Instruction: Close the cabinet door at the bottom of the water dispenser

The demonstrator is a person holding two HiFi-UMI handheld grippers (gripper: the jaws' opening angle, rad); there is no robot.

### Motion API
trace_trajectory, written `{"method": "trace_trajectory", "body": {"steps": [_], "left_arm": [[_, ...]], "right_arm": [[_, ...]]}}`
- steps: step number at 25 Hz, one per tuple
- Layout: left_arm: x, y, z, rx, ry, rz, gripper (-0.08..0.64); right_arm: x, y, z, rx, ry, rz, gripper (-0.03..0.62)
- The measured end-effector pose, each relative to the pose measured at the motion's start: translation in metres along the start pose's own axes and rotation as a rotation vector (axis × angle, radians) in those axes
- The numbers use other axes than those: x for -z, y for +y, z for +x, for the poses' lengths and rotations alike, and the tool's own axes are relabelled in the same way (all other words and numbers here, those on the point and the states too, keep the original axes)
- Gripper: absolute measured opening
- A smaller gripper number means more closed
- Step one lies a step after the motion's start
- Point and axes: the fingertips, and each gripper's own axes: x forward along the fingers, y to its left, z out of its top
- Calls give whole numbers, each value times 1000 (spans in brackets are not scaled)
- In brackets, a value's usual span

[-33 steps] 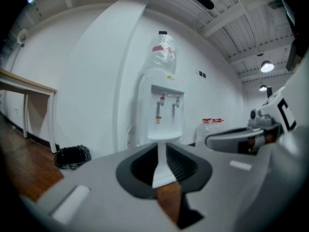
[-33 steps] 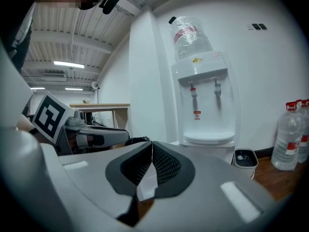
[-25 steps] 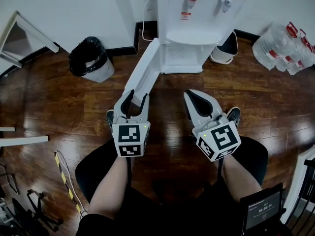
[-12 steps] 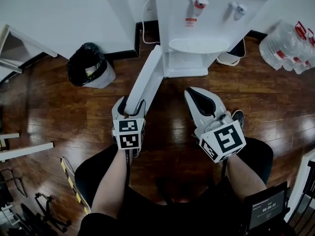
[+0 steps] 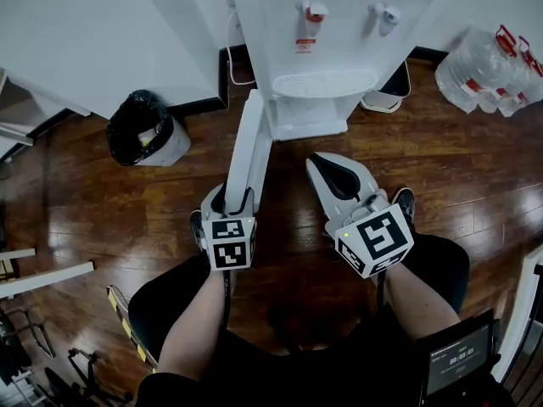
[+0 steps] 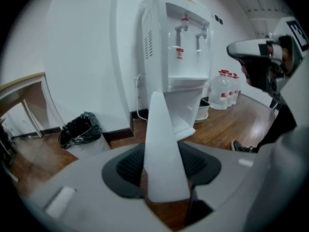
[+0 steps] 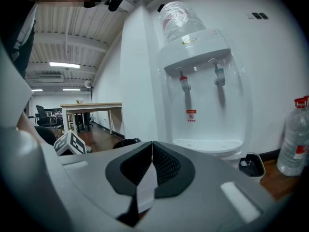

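The white water dispenser (image 5: 322,24) stands against the wall. Its bottom cabinet door (image 5: 253,138) is swung wide open toward me. My left gripper (image 5: 237,195) straddles the door's free end. In the left gripper view the door (image 6: 161,144) runs between the two pads of the left gripper (image 6: 166,178). The jaws have just been closing, and thin slivers of floor still show beside the door. My right gripper (image 5: 321,166) hovers to the door's right, shut and holding nothing. In the right gripper view its pads meet (image 7: 151,161) in front of the dispenser (image 7: 203,91).
A black-bagged bin (image 5: 140,125) stands left of the door. A small white pail (image 5: 390,87) and water bottles (image 5: 484,70) stand right of the dispenser. My shoe (image 5: 404,200) is under the right gripper. A wooden table (image 7: 91,108) stands farther left.
The left gripper has sunk and tilted down over the door's free end, its jaws wider than a second ago. The right gripper has drifted slightly left, still shut.
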Motion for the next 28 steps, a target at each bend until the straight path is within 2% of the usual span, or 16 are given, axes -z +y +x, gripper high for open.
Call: {"method": "trace_trajectory", "body": {"steps": [3,5,9,12,17,21,28], "left_arm": [[-3,-37,3,69,31,-107,243],[-4,-55,4,77,42,-169,249],[-6,-78,5,56,33,-224,258],[-10,-90,6,68,11,-267,265],[-21,-118,13,122,4,-253,290],[-25,-131,13,166,9,-265,301],[-39,-162,18,287,6,-263,274]], "right_arm": [[19,-8,-4,-3,48,11,5],[34,-10,-10,0,85,49,5],[59,-17,-34,28,144,53,5],[71,-31,-55,44,162,51,5],[83,-64,-77,104,177,127,5],[86,-75,-78,132,178,160,5],[114,-56,-73,94,250,168,5]]}}
